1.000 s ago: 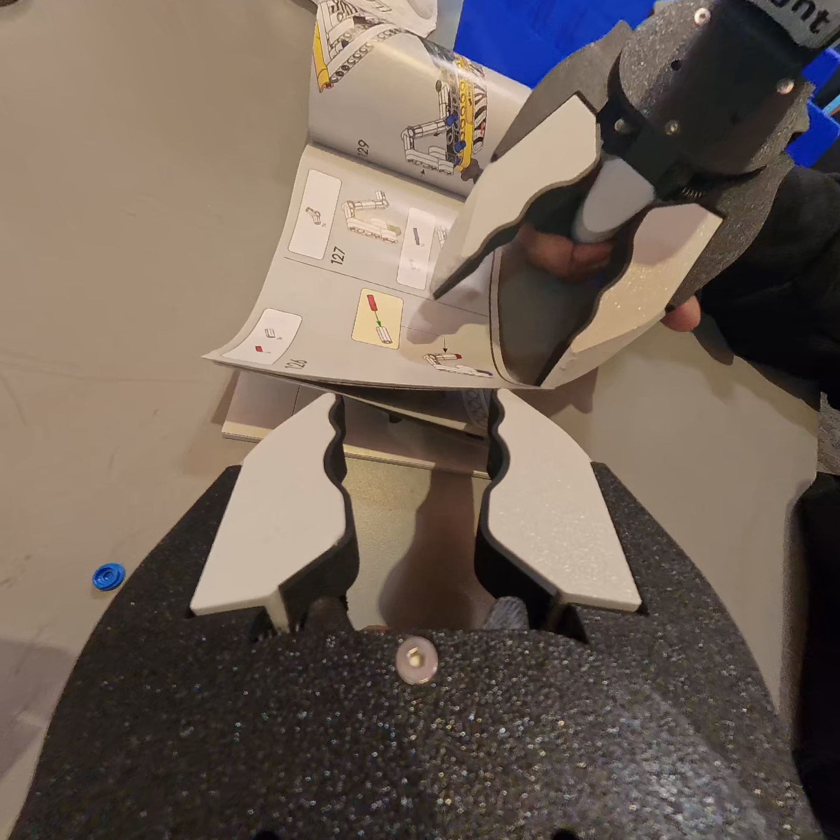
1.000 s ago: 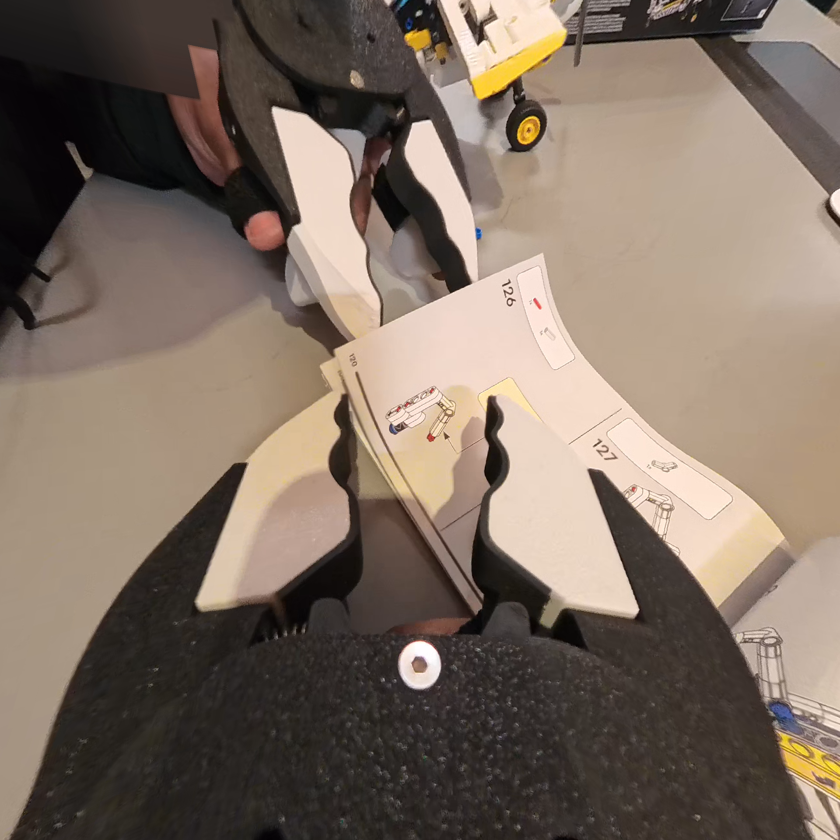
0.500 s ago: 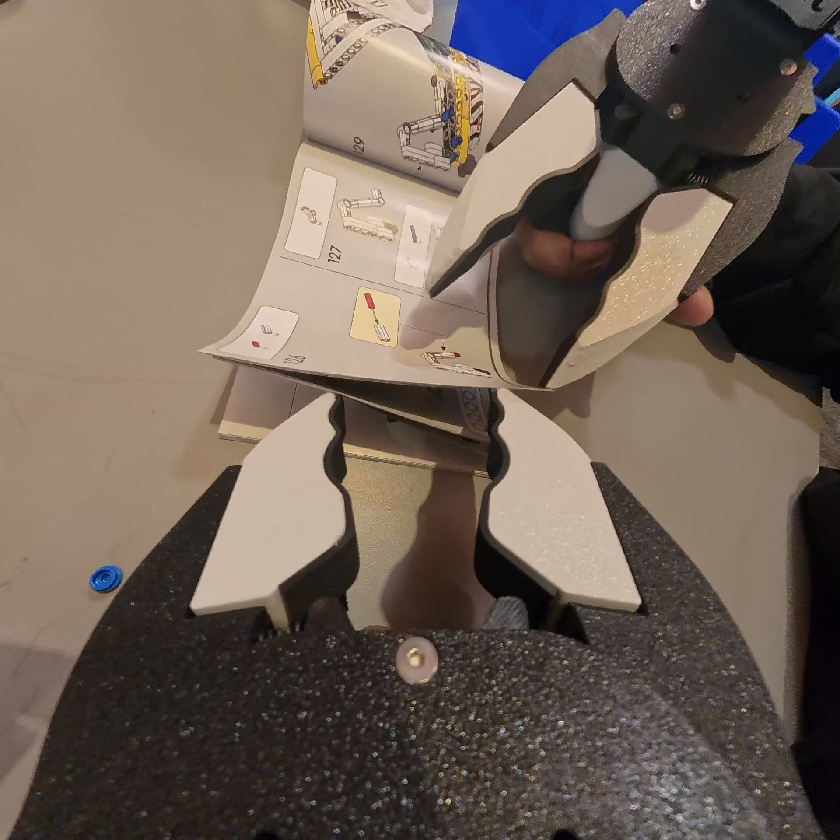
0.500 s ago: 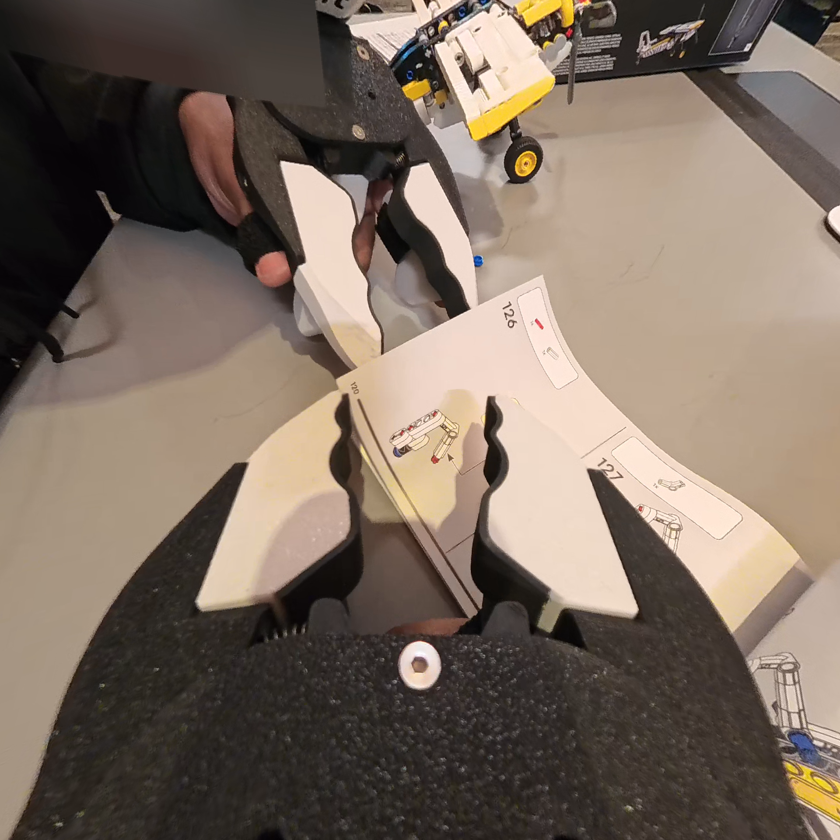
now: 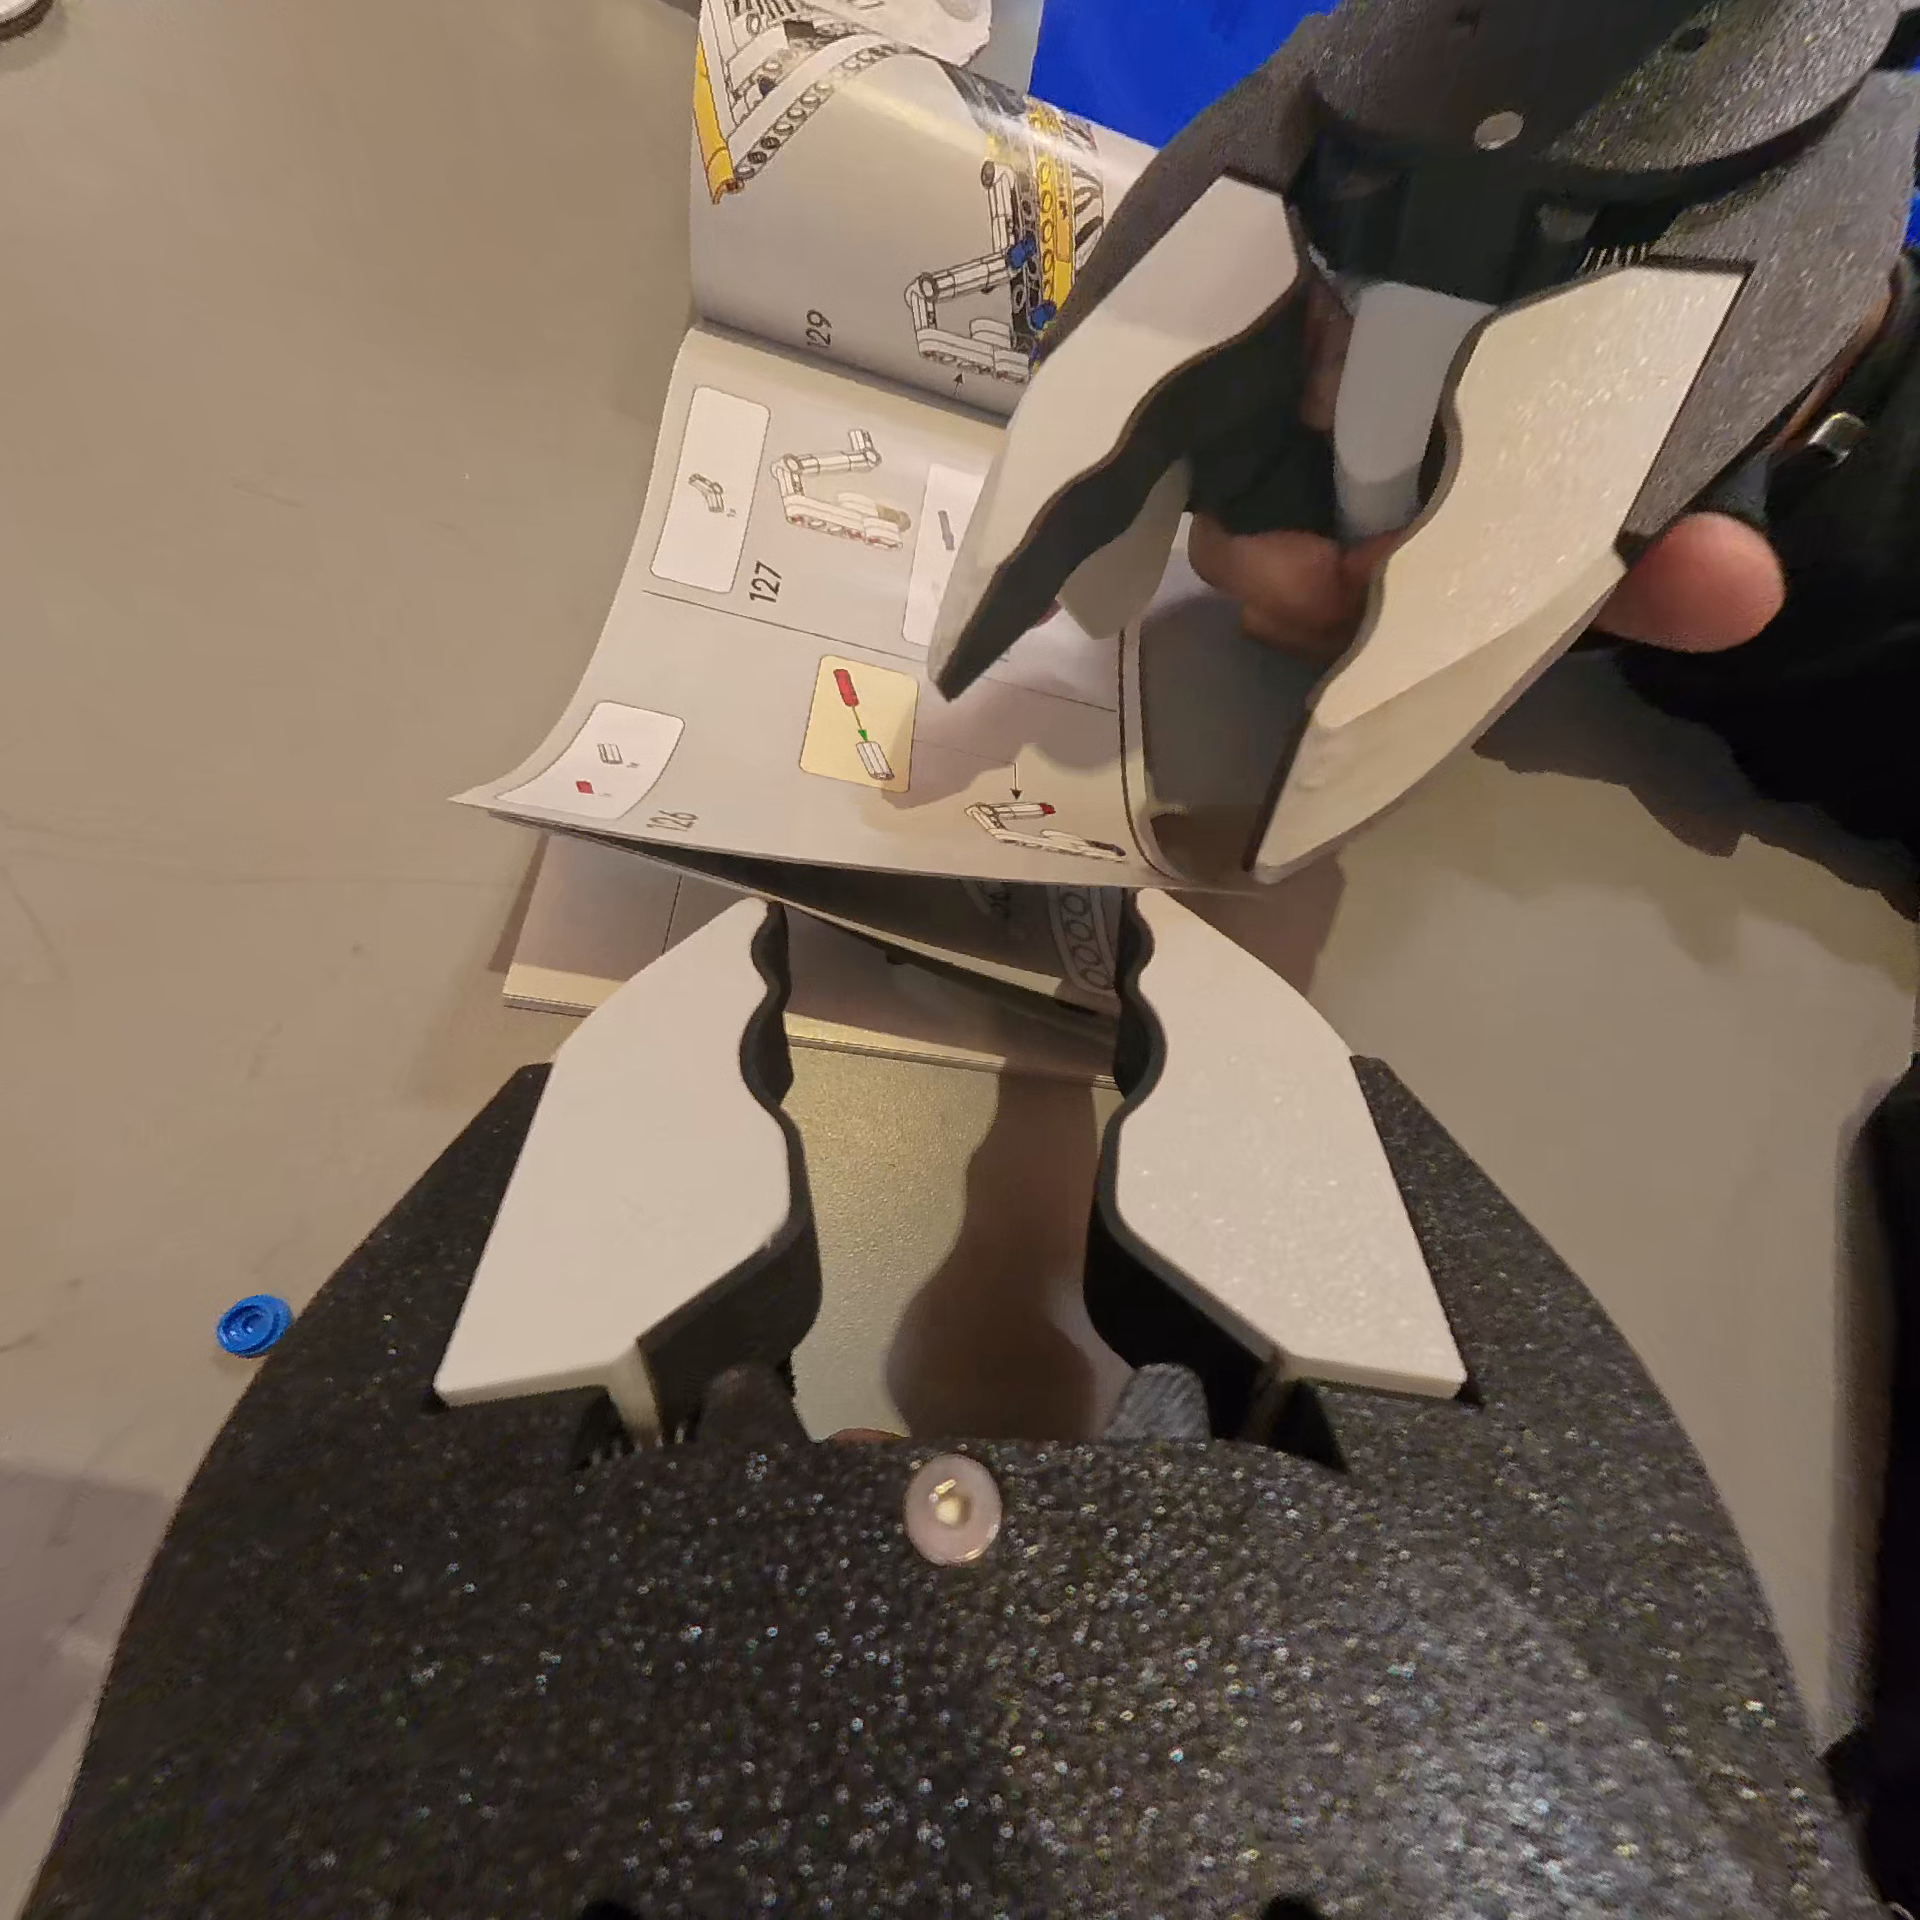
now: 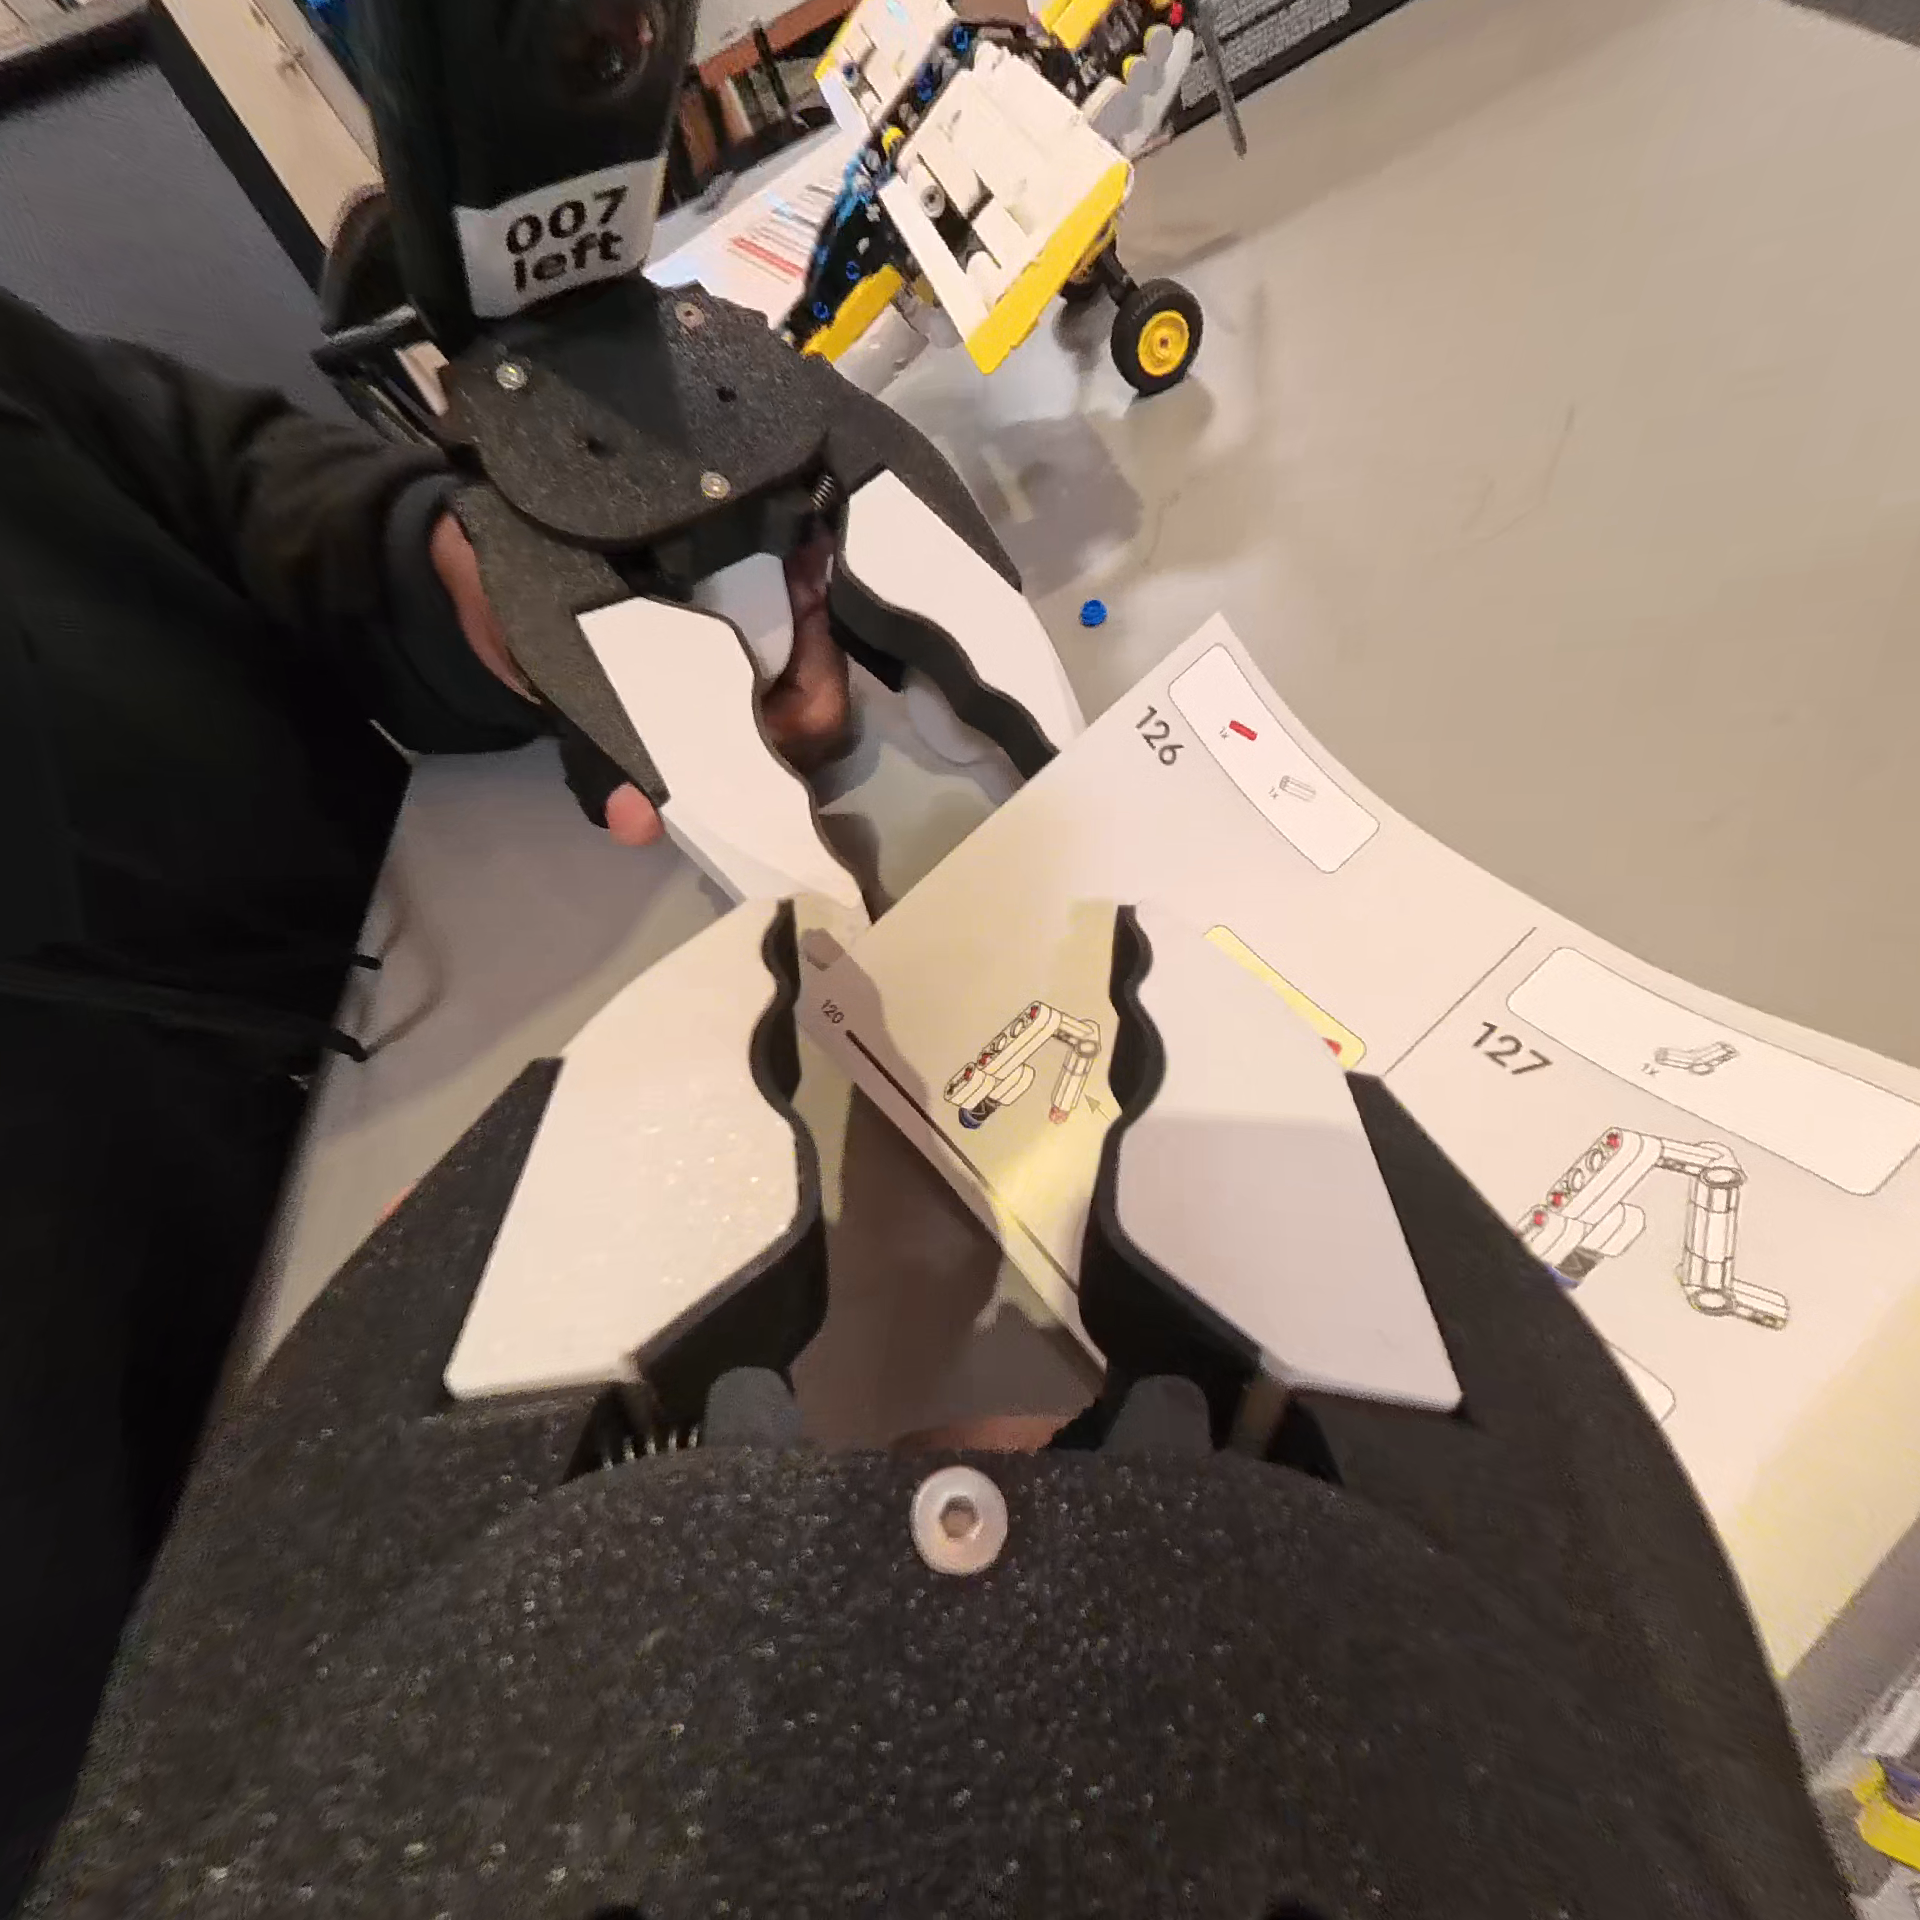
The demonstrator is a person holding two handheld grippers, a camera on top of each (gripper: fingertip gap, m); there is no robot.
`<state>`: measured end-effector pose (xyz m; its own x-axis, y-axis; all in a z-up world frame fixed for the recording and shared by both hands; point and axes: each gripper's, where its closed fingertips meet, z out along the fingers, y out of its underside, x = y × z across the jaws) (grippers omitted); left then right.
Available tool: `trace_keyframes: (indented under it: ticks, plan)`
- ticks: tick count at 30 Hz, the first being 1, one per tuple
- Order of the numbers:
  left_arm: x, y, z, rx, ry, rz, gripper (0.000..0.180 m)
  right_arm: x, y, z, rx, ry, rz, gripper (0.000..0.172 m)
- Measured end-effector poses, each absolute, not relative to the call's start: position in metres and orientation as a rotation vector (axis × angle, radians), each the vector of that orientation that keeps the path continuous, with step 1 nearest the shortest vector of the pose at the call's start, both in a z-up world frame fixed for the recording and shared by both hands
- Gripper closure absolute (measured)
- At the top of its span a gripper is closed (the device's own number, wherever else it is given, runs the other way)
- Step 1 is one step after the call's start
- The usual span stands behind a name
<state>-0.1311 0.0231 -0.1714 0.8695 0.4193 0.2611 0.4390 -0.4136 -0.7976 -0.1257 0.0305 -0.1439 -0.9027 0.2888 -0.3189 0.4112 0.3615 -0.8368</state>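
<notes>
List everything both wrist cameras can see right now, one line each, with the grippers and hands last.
Instruction booklet: one, grey pages, open on the table, near pages lifted and curled.
Table: one, grey-beige, under everything.
Small round stud: one, blue, on the table beside the left gripper.
Brick-built vehicle: one, white and yellow, black wheels, far end of the table.
Blue bin: one, beyond the booklet.
Left gripper: open, tips just under the lifted pages.
Right gripper: open, straddling the lifted page corner.
Hands: two, dark fingerless gloves.
</notes>
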Motion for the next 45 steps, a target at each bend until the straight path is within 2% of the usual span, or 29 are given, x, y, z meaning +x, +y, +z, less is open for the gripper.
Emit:
trace_keyframes:
  ticks: [12,45]
  plan:
    - [-0.131,0.023,-0.173,-2.069,-0.613,0.003,0.12,-0.128,0.035,-0.162,0.676,2.618,-1.452,0.112]
    - [-0.131,0.023,-0.173,-2.076,-0.614,0.0,0.12,-0.124,0.04,-0.16,0.702,2.447,-1.485,0.114]
